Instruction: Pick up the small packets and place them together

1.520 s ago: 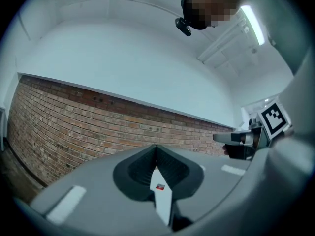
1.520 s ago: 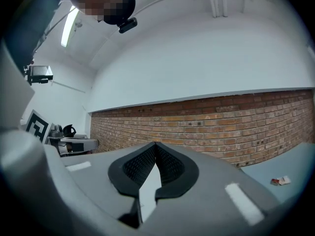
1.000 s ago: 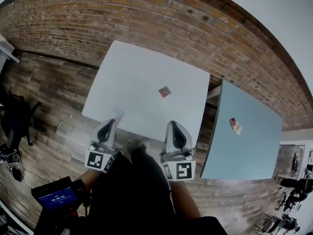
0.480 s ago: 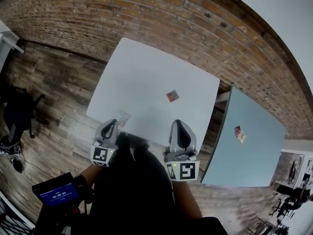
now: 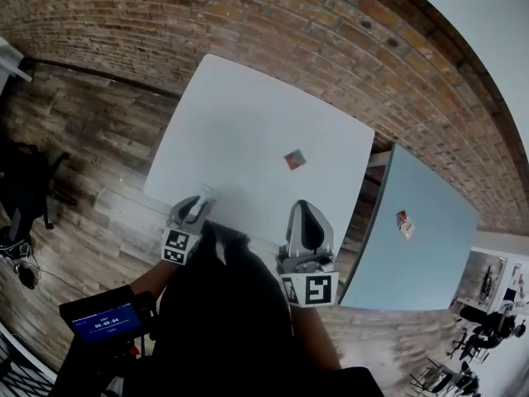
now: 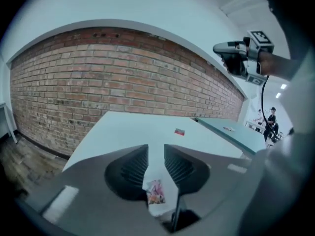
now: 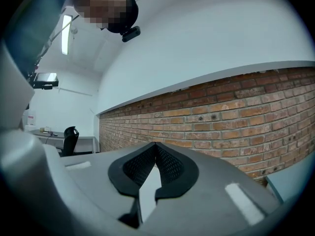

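A pale packet with pink print (image 6: 155, 194) lies at the white table's near left edge (image 5: 176, 197). In the head view the packet (image 5: 207, 193) sits just ahead of my left gripper (image 5: 197, 205). My left gripper (image 6: 156, 150) is opening; the packet shows low in the gap between its jaws, and the pads do not press on it. A small red packet (image 5: 293, 160) rests mid-table, seen farther off in the left gripper view (image 6: 179, 131). My right gripper (image 5: 307, 222) hangs off the table's near edge, shut and empty (image 7: 156, 145).
A blue-grey table (image 5: 421, 263) stands to the right with another small packet (image 5: 402, 221) on it. A brick wall (image 5: 248, 23) runs behind both tables. Wooden floor (image 5: 91, 147) lies to the left, with a black chair (image 5: 25, 188) at the far left.
My left gripper has moved forward and tilted down over the pale packet at the table edge, and its jaws have parted. The right gripper has stayed about where it was.
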`<action>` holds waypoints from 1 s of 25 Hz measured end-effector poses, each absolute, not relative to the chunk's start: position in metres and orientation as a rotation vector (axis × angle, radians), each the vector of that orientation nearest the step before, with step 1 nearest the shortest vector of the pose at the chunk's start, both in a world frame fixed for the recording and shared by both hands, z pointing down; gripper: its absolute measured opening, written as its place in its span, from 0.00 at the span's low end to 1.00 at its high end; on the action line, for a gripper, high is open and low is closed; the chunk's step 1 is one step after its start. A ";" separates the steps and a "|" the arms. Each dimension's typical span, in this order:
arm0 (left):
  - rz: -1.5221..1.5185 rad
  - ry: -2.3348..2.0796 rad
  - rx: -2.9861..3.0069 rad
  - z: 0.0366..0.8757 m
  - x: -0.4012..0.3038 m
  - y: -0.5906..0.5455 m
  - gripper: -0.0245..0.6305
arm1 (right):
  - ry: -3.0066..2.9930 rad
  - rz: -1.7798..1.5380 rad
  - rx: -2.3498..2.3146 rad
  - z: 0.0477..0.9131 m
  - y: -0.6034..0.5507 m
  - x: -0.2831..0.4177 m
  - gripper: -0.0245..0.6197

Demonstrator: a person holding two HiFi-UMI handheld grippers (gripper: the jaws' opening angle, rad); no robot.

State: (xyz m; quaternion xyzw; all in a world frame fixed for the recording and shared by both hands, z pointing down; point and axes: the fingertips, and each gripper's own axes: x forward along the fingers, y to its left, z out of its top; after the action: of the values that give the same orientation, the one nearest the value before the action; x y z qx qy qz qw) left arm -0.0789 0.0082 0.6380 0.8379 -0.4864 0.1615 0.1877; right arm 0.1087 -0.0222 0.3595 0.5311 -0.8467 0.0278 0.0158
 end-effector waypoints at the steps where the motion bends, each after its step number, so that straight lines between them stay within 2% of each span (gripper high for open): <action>1: 0.473 -1.356 2.339 0.648 -0.079 0.008 0.19 | -2.627 0.089 1.652 0.360 -0.023 0.108 0.04; 14: 0.709 -1.209 2.222 0.727 -0.082 0.015 0.19 | -2.565 0.159 1.697 0.373 -0.026 0.114 0.04; 25: 0.792 -1.025 2.230 0.751 -0.057 0.018 0.17 | -2.525 0.164 1.704 0.380 -0.025 0.118 0.04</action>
State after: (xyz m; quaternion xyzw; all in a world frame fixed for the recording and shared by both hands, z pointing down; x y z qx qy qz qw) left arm -0.0571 0.0177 0.7505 0.8307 -0.3819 0.2950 0.2775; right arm 0.1177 -0.0254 0.3800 0.5580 -0.8268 0.0536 0.0458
